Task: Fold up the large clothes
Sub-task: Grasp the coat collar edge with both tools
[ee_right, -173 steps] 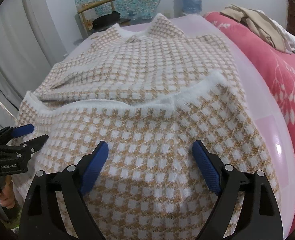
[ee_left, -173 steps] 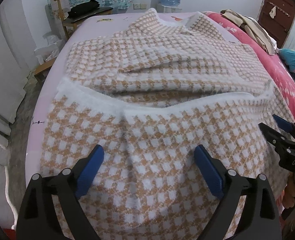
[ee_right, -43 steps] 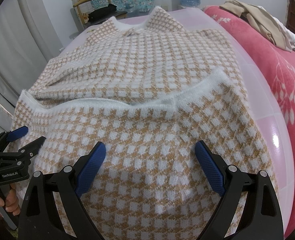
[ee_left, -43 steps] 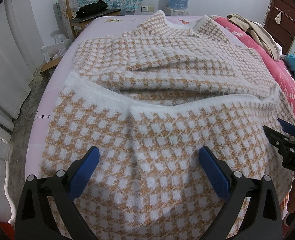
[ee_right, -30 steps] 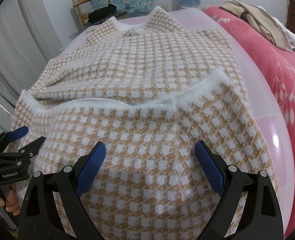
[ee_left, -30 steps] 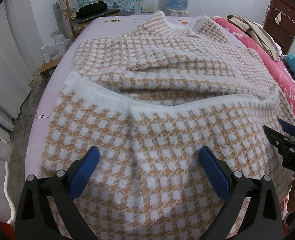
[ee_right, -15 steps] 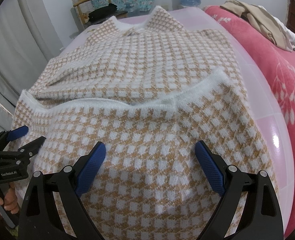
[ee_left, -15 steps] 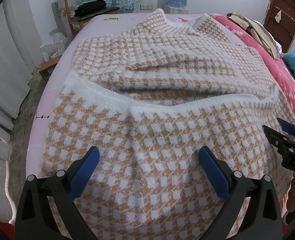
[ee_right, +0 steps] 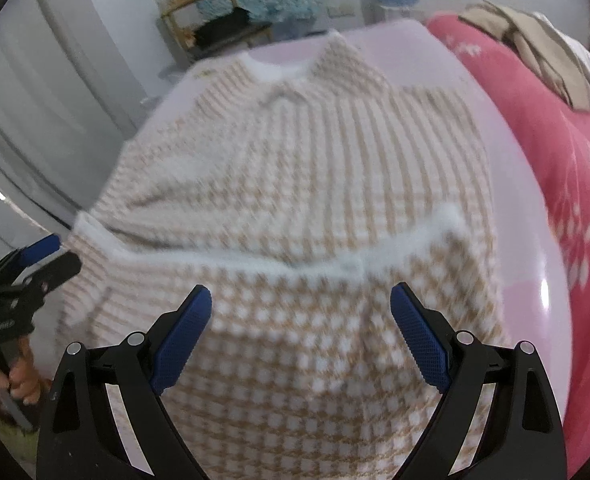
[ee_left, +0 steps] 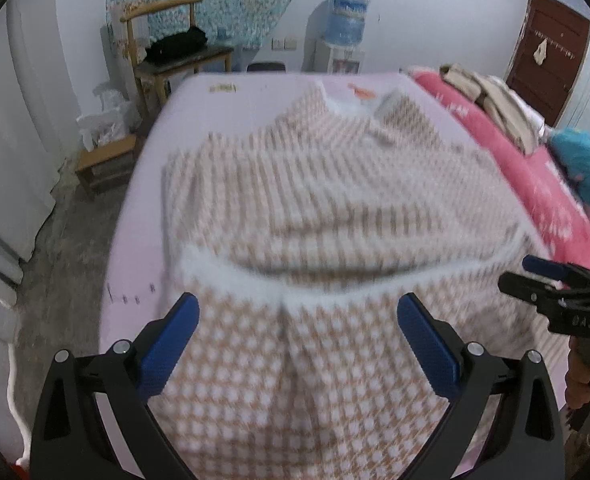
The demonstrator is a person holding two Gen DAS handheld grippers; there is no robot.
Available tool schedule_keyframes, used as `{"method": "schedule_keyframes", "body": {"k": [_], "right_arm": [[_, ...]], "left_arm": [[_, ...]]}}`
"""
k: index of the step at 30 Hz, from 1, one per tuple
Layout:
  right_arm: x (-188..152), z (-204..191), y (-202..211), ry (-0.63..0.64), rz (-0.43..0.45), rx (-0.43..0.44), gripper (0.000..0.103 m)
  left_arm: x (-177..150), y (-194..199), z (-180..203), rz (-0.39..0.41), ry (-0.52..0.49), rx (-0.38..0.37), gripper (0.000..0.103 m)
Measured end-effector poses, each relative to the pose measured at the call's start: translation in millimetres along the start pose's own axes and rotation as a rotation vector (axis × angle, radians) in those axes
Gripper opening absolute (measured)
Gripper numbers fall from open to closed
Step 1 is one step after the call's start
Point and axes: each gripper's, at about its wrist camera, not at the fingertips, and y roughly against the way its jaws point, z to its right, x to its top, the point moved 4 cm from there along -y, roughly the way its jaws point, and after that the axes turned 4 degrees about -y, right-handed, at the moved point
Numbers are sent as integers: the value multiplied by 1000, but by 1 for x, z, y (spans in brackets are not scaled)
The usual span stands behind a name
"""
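Note:
A tan-and-white checked sweater (ee_left: 335, 216) lies on the pink bed, its lower part folded up over the body, with the white fuzzy hem (ee_left: 295, 292) running across the middle. It also shows in the right wrist view (ee_right: 303, 184). My left gripper (ee_left: 295, 332) is open and empty above the folded part near the front edge. My right gripper (ee_right: 299, 324) is open and empty above the same fold. Each gripper shows in the other's view: the right gripper (ee_left: 551, 280) and the left gripper (ee_right: 35, 264). Both views are motion-blurred.
The pink sheet (ee_left: 143, 216) borders the sweater. A red floral blanket (ee_right: 575, 152) with beige clothes (ee_right: 543, 52) lies on the right. A wooden chair (ee_left: 167, 40), a stool (ee_left: 107, 160) and a water dispenser (ee_left: 347, 36) stand beyond the bed.
Both grippers have pulled back and up from the sweater; more of the bed, floor and room shows now. The sweater lies as before.

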Motion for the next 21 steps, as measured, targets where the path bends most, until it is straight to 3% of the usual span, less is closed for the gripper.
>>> {"method": "schedule_keyframes", "body": {"k": [11, 15, 21], "right_arm": [[125, 25, 26, -1, 113, 63, 87], [174, 47, 7, -59, 96, 105, 87], [224, 62, -51, -149, -15, 177, 87]], "left_arm": [[122, -1, -14, 234, -28, -40, 98], [170, -36, -5, 215, -26, -137, 97], [232, -126, 9, 104, -1, -177, 92]]}}
